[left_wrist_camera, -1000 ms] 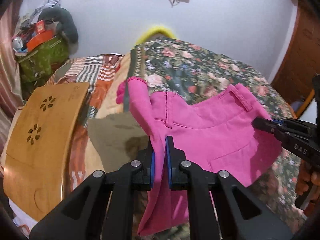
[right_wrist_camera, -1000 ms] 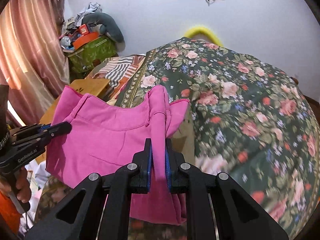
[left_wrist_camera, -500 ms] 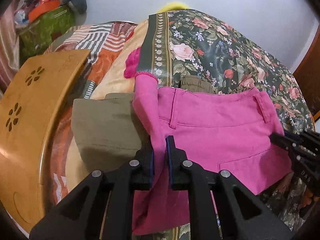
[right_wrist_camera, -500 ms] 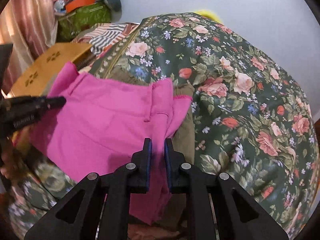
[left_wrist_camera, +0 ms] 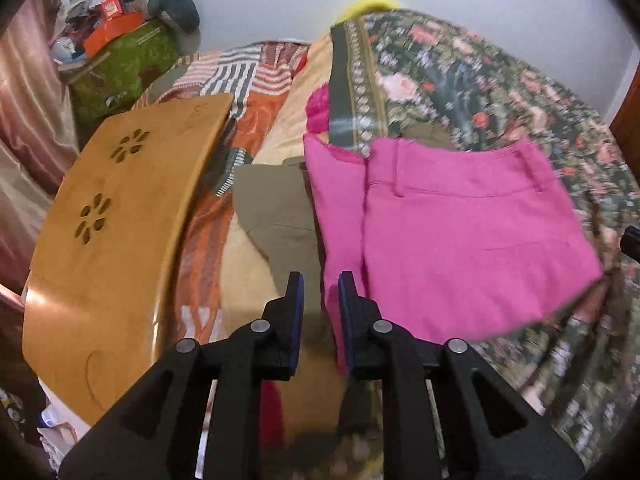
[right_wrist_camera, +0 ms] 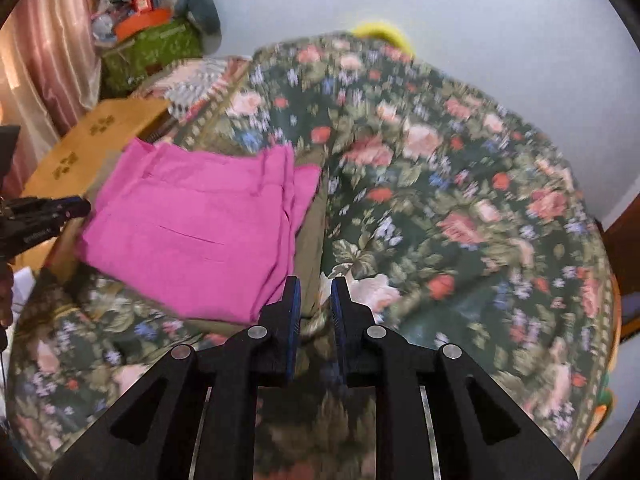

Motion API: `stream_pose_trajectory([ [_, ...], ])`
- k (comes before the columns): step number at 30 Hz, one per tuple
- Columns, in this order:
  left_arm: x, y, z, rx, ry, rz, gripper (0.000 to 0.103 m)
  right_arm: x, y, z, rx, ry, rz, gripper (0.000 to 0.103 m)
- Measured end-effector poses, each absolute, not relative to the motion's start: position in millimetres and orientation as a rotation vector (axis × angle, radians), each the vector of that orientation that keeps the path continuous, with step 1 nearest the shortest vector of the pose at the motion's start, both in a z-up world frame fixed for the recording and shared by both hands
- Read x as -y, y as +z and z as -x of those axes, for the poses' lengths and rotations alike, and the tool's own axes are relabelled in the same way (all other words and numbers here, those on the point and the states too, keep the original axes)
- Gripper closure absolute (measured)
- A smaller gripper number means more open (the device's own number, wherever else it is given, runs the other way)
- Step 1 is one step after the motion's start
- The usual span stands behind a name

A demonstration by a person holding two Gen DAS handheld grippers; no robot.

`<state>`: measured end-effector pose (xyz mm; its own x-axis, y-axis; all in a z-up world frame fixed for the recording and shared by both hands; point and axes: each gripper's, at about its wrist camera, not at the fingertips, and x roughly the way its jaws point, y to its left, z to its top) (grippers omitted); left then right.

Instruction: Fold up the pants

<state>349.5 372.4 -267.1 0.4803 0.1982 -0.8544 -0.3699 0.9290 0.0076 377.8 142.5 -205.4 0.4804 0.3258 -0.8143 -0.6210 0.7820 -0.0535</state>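
The pink pants (left_wrist_camera: pixel 460 236) lie folded on the floral bedspread, partly on top of olive-green folded clothes (left_wrist_camera: pixel 276 212). My left gripper (left_wrist_camera: pixel 320 292) is open, its jaws a little apart at the pants' left edge, with a strip of pink cloth between them but not pinched. In the right wrist view the pink pants (right_wrist_camera: pixel 192 228) lie to the left. My right gripper (right_wrist_camera: pixel 314 296) is open and empty just off the pants' right edge. The left gripper (right_wrist_camera: pixel 68 210) shows at the far left of that view.
A wooden lap table (left_wrist_camera: pixel 116 240) lies left of the clothes on a striped blanket (left_wrist_camera: pixel 248 76). A green box with clutter (left_wrist_camera: pixel 120 60) stands at the back left. The floral bedspread (right_wrist_camera: pixel 460 200) stretches to the right. A white wall lies behind.
Both grippers lowered the pink pants onto the bed, then opened and let go. Both have drawn back a little from the cloth's edges.
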Motion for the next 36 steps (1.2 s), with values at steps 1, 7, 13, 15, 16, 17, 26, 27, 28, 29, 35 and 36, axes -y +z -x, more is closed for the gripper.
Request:
stream_pose_trajectory([
  [1,-368,-256,-342,-0.995,0.342,0.188,0.085,-140,-196,-371,-0.880,0.597,0.365,0.088],
  [7,-320,-167,-279,-0.821,0.235,0.161,0.085,-117,-122,-315,-0.738,0.660,0.277,0.085],
  [13,-267,-90,-208,-0.658,0.165,0.117,0.085,-87,-54,-238,-0.558,0.713,0.187,0.085],
  [15,-246,-59,-177,-0.575,0.137,0.104,0.085,-76,-36,-213,-0.496,0.710,0.151,0.085],
  [16,-239,-47,-164,-0.541,0.130,0.099,0.085,-72,-29,-203,-0.472,0.713,0.133,0.085],
  [17,-232,-38,-154,-0.514,0.133,0.091,0.085,-68,-20,-189,-0.451,0.732,0.111,0.085],
  [26,-182,19,-55,-0.282,0.145,0.027,0.085,-44,21,-102,-0.276,0.760,0.027,0.085],
  [27,-180,21,-49,-0.273,0.139,0.028,0.085,-42,23,-93,-0.260,0.762,0.019,0.085],
  [28,-177,25,-39,-0.259,0.130,0.030,0.082,-40,25,-85,-0.251,0.773,0.006,0.085],
  [29,-175,27,-31,-0.246,0.122,0.033,0.069,-39,26,-77,-0.242,0.780,-0.002,0.085],
  [35,-166,34,5,-0.184,0.132,0.026,0.024,-33,28,-52,-0.179,0.746,-0.011,0.032],
  [36,-166,34,7,-0.182,0.134,0.027,0.021,-32,28,-50,-0.166,0.737,-0.014,0.030],
])
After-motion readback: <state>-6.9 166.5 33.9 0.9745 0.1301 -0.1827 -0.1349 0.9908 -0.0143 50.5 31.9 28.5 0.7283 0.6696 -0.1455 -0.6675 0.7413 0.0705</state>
